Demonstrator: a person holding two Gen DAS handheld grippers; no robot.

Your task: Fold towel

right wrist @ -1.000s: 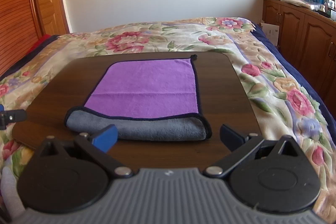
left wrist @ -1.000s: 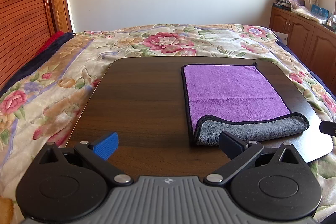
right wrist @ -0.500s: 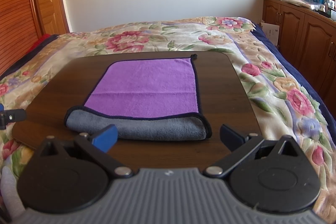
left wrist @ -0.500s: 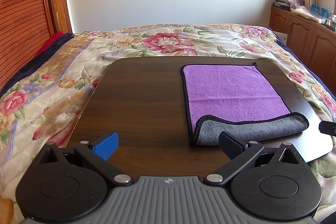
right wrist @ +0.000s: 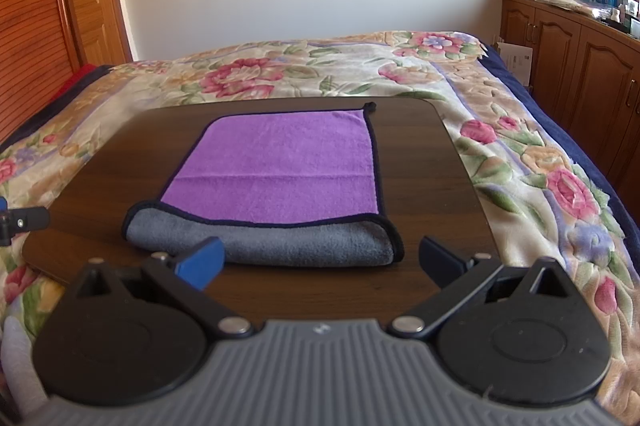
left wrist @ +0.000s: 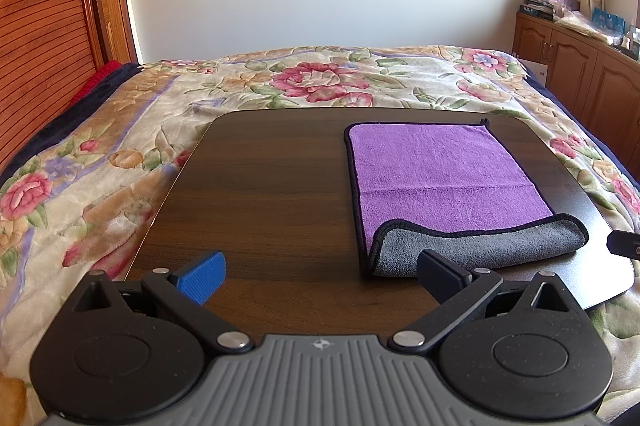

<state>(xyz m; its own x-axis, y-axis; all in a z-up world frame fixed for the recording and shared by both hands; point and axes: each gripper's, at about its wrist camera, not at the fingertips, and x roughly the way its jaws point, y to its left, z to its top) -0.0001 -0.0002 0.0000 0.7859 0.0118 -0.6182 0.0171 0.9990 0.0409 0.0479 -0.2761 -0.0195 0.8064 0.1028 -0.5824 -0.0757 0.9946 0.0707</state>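
The towel is being displayed flat on the dark worktop, purple side up, its near edge rolled back to show grey. The left claw and right claw are being held spread wide, gripping nothing, just short of that edge.
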